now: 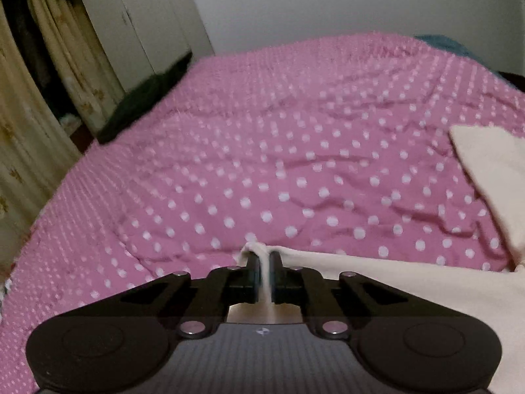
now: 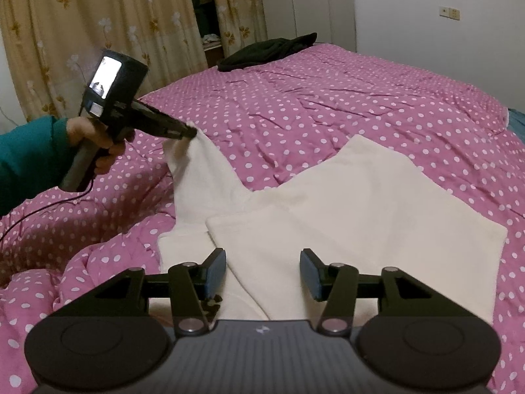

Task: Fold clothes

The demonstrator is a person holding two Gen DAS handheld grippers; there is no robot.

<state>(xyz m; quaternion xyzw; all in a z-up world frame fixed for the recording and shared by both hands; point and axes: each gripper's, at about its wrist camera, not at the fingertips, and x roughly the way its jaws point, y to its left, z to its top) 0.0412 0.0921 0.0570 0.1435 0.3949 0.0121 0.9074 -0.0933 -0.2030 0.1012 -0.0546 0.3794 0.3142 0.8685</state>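
A cream garment [image 2: 344, 203] lies partly folded on the near half of the pink polka-dot bedspread [image 2: 328, 98]. The left gripper [image 1: 265, 262] has its fingers pinched tight on a corner of the fabric, lifted off the bed at the left. The right gripper [image 2: 263, 272] hovers over the garment's near edge with fingers spread wide, holding nothing; a black garment [image 2: 269, 51] lies at the far edge.

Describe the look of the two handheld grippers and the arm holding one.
Both grippers are black with grey ribbed bodies, round side discs and silver pivot bolts. The right gripper has blue-padded fingers. The left gripper has a grey handle, lit screen, trailing black cable. The hand wears a teal sleeve.
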